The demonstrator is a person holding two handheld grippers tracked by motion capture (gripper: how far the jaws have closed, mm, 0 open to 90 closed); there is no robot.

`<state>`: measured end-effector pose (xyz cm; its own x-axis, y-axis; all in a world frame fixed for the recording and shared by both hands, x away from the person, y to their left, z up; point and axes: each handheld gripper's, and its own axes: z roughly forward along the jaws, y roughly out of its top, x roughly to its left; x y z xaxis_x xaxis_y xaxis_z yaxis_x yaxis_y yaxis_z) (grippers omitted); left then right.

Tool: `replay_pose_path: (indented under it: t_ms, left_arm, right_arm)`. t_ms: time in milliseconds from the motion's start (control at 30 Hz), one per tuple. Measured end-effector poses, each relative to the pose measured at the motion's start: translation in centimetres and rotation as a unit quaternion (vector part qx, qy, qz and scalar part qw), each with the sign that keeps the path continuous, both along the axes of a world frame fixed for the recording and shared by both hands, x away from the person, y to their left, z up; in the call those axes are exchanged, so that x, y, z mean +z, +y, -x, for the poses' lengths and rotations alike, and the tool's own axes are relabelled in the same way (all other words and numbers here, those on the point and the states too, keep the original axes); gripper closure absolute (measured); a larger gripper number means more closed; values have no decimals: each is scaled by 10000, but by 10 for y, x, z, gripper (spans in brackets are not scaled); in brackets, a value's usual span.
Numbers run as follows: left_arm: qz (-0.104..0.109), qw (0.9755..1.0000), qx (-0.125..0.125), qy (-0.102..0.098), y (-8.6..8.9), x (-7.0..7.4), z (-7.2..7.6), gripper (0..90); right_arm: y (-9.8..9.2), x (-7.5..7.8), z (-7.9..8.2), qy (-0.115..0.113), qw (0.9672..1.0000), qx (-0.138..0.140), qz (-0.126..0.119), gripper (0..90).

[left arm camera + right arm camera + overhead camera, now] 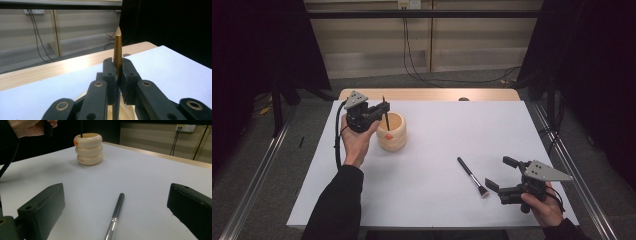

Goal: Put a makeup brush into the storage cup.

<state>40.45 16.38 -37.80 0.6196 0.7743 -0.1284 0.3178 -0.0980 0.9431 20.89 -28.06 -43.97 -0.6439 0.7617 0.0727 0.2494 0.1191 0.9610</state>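
Note:
A cream ribbed holder with an orange spot stands at the table's left rear; it also shows in the right gripper view. My left gripper is shut on a thin brush with a gold pointed handle, held upright with its lower end inside the holder. In the left gripper view the jaws pinch the handle near its middle. A second brush with a black and silver handle lies flat on the table. My right gripper stands open just right of it, nothing between its jaws.
A white sheet covers the table, with a wooden strip along the far edge. Metal rails run down both sides. Cables hang on the back wall.

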Motion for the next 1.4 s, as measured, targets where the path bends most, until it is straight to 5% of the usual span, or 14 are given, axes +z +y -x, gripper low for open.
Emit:
replay_pose_path:
  t_ms: [700, 1033, 1400]
  left_arm:
    - [-30, 10000, -69, 48, -3, -13, -1, 815]
    - [-96, 9999, 64, -19, -5, -13, 0, 663]
    - [-13, 9997, 221, 69, -2, -12, 0, 369]
  right_arm:
    - [0, 0, 0, 48, 10000, 17, -47, 16]
    - [0, 0, 0, 42, 10000, 15, -57, 17]
    - [-1, 0, 0, 65, 10000, 15, -61, 17]
